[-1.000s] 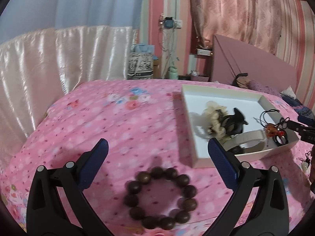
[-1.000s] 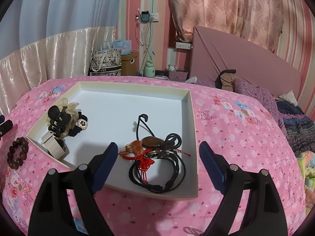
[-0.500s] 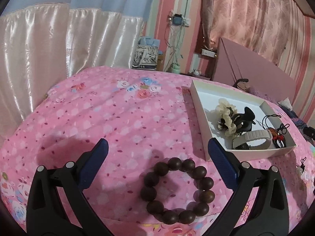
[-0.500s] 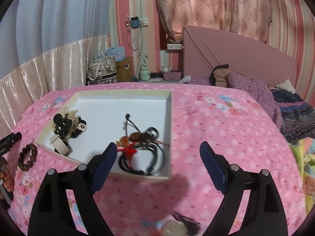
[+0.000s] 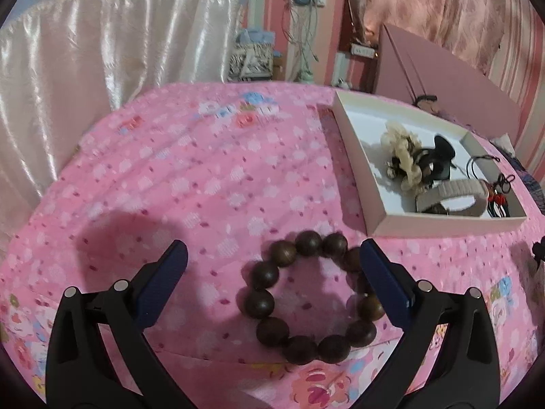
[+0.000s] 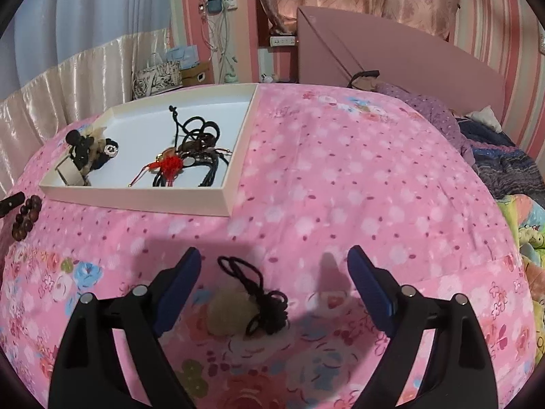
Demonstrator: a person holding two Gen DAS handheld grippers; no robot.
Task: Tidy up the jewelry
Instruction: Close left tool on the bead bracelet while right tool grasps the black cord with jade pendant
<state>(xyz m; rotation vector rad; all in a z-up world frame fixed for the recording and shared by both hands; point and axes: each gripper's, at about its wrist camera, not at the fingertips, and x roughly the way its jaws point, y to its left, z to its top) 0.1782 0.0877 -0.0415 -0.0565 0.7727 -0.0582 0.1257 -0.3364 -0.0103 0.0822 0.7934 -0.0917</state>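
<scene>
The left gripper (image 5: 272, 259) stands wide open over a dark wooden bead bracelet (image 5: 310, 298) lying on the pink floral bedspread (image 5: 190, 177); its right pad overlaps the beads. The right gripper (image 6: 274, 262) gapes around a pale pendant on black cord (image 6: 250, 303). Beyond, a white tray (image 6: 136, 199) holds hair accessories and corded necklaces (image 6: 190, 156).

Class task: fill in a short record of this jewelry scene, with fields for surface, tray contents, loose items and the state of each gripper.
Surface: pink floral bedspread
Tray: hair clip, scrunchie, watch band, corded necklaces
Loose items: bead bracelet; pendant on black cord
Left gripper: open, over the bracelet, not gripping
Right gripper: open, over the pendant
</scene>
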